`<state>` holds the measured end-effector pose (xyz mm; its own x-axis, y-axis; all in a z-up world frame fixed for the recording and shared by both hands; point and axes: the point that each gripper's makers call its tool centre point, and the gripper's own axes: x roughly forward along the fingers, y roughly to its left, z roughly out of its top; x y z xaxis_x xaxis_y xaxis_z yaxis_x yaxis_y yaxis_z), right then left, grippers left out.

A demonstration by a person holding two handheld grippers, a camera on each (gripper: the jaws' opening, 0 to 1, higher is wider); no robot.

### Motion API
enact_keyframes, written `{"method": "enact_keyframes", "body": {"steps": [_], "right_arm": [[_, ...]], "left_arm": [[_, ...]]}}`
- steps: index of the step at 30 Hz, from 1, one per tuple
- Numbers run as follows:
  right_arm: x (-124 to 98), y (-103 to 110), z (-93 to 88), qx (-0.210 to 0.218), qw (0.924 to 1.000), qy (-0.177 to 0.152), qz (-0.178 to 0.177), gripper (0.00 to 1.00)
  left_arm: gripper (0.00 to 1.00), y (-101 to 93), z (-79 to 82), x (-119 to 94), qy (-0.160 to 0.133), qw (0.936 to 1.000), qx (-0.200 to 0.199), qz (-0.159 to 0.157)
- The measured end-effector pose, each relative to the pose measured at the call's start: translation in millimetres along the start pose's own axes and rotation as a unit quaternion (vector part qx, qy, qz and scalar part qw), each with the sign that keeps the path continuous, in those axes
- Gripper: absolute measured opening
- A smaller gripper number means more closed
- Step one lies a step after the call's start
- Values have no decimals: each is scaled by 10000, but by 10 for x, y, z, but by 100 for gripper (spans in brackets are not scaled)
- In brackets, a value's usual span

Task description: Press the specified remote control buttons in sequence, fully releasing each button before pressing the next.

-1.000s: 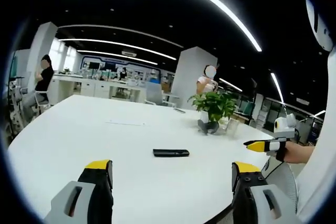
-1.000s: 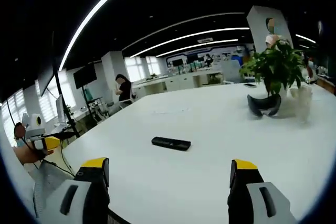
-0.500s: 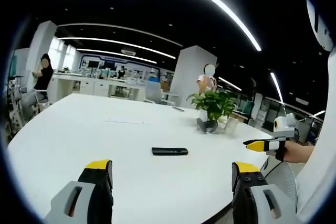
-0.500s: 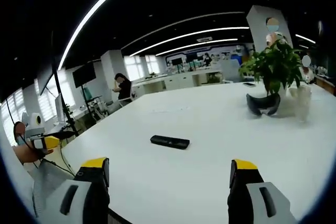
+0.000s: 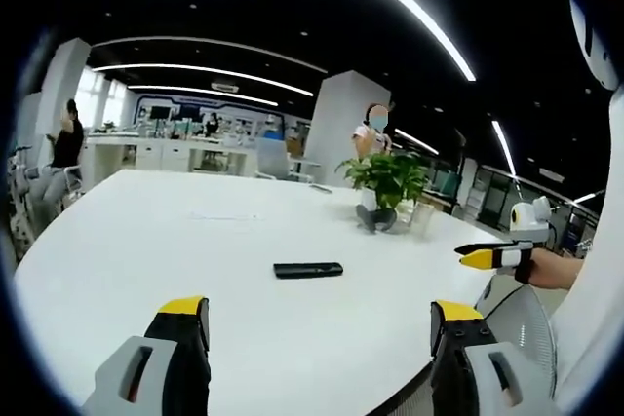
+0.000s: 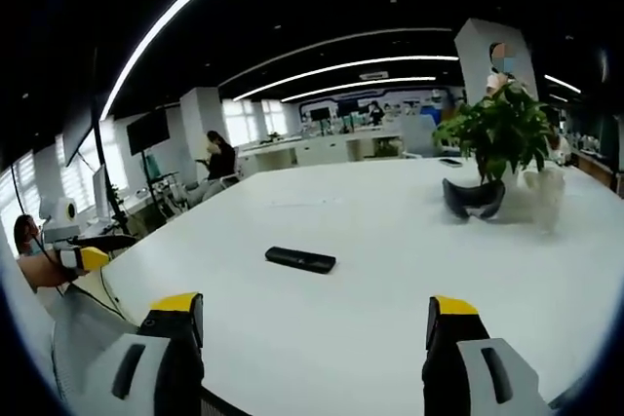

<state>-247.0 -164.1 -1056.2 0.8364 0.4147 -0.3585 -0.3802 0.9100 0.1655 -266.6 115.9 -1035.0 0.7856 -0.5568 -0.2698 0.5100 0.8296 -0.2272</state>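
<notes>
- Both views have shifted slightly; remote [image 5: 308, 270] [image 6: 300, 259] lies unmoved, flat on the tabletop [image 5: 146, 241] [image 6: 390, 231].
- Long axis runs crosswise to both grippers; which end leads, cannot tell.
- Left gripper [image 5: 322, 333] and right gripper [image 6: 317, 333]: fingers spread, empty, well short of remote.

The remote control [image 5: 307, 269] [image 6: 300, 259] lies flat mid-table [image 5: 117, 260] [image 6: 390, 241], well ahead of both claws — the potted plant [image 5: 382, 182] [image 6: 499, 129] stands behind it, toward the table's far right.
</notes>
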Motion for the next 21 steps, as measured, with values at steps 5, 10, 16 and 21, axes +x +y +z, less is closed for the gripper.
{"method": "enact_keyframes", "body": {"steps": [5,10,16,21], "right_arm": [[-44,6,-56,-296,9995,112,-94,93],[-70,59,-103,-701,9971,255,-123,89],[-37,68,-111,-885,9954,354,-85,86],[24,46,-64,-957,9948,341,-28,84]], "left_arm": [[97,-17,-58,51,243,9995,183,-83],[97,-2,-121,122,462,9984,251,-202],[97,73,-126,226,555,9977,291,-258],[97,136,-128,279,586,9975,330,-226]]}}
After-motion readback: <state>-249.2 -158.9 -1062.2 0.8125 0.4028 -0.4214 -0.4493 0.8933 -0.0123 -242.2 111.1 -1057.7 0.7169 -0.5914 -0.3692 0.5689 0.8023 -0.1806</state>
